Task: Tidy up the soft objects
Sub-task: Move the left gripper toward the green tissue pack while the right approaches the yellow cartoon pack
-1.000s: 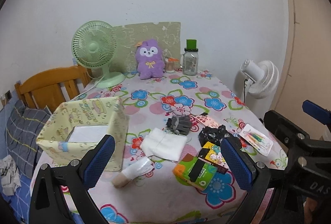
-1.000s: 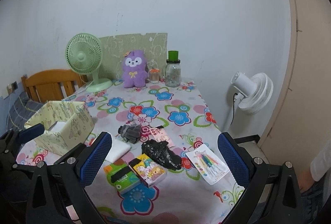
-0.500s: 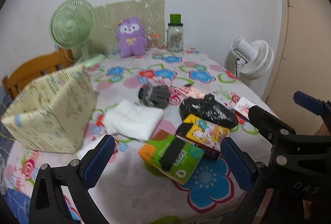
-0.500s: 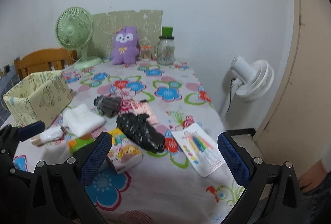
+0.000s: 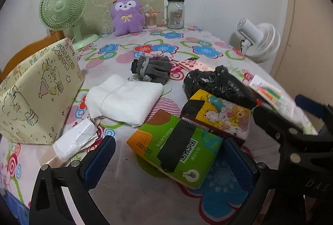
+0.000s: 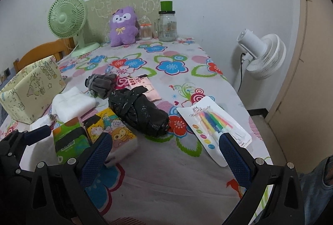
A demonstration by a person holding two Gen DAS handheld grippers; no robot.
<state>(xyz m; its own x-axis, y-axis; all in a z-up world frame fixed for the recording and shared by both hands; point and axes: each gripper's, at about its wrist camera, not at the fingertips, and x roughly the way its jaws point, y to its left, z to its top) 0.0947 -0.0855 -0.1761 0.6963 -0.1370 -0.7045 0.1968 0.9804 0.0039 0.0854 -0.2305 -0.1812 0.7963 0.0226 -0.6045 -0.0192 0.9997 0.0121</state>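
Note:
On the flowered table lie a green tissue pack (image 5: 177, 148) (image 6: 68, 137), a yellow cartoon tissue pack (image 5: 220, 114) (image 6: 114, 131), a crumpled black bag (image 5: 218, 83) (image 6: 139, 108), a folded white cloth (image 5: 124, 98) (image 6: 70, 103), grey gloves (image 5: 152, 68) (image 6: 102, 83) and a small white wrapped roll (image 5: 72, 141). A yellow patterned box (image 5: 37, 96) (image 6: 31, 85) stands at the left. My left gripper (image 5: 168, 160) is open, low over the table, with the green pack between its fingers. My right gripper (image 6: 164, 152) is open and empty, near the yellow pack.
A purple plush (image 5: 127, 15) (image 6: 122, 26), a green desk fan (image 5: 64, 6), a glass jar with a green lid (image 5: 175, 11) and a small swab jar (image 5: 151, 19) stand at the back. A candle card (image 6: 214, 127) and a pink card (image 6: 143, 87) lie to the right. A white floor fan (image 6: 262, 56) stands beside the table.
Both grippers have moved forward and down toward the table. The left gripper now frames the green tissue pack. Nothing has been taken hold of.

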